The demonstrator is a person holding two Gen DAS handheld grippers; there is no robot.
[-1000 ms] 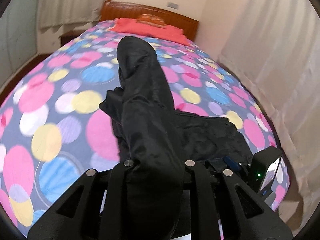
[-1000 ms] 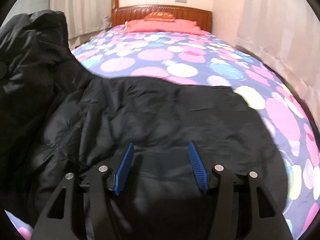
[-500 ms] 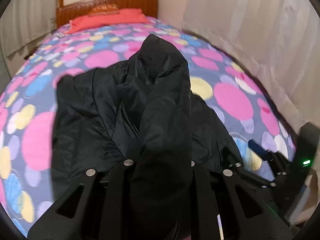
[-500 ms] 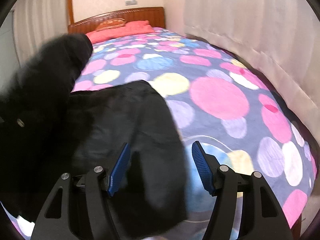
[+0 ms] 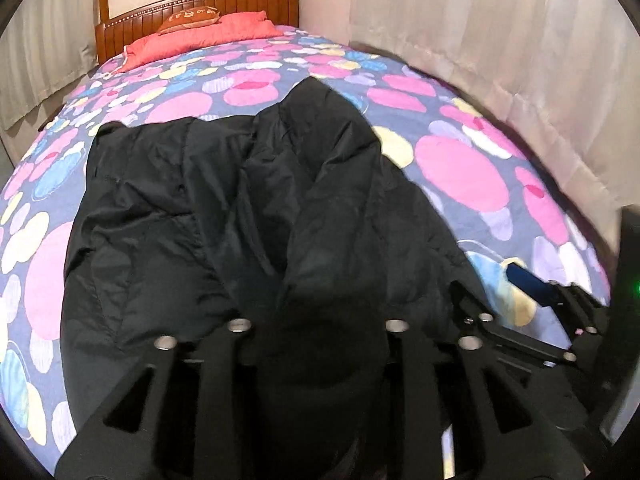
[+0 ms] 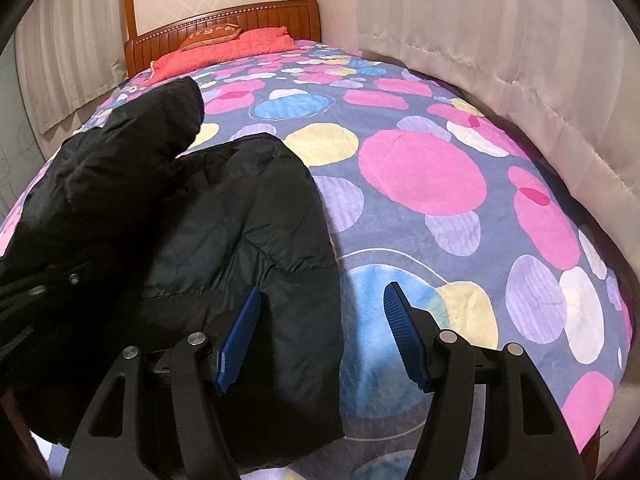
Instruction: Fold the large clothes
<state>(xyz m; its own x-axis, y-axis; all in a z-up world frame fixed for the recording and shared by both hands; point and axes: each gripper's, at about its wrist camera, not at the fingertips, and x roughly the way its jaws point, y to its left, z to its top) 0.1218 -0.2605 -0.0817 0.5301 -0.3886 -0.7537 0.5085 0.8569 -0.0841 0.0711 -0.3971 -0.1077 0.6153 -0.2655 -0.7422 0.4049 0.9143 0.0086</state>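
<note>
A black puffy jacket (image 5: 160, 208) lies spread on the dotted bedspread (image 5: 460, 168). One sleeve (image 5: 332, 184) is folded across its body and runs back between the fingers of my left gripper (image 5: 318, 320). The jaws are opening with the sleeve still filling the gap, and the fabric hides the pads. In the right wrist view the jacket (image 6: 240, 220) fills the left half, the sleeve (image 6: 132, 144) raised behind it. My right gripper (image 6: 320, 320) stands open over the jacket's right edge: one blue pad (image 6: 240, 336) above the fabric, the other above the bedspread (image 6: 420, 176).
A wooden headboard (image 5: 200, 4) and a red pillow (image 5: 208, 36) are at the far end of the bed. Pale curtains (image 5: 500, 40) hang close along the bed's right side. The right gripper's blue pad (image 5: 532, 284) shows at the right of the left wrist view.
The left gripper carried the sleeve rightward and down, laying it over the jacket's body, and its fingers have spread a little. The right gripper shifted from above the jacket to its right edge.
</note>
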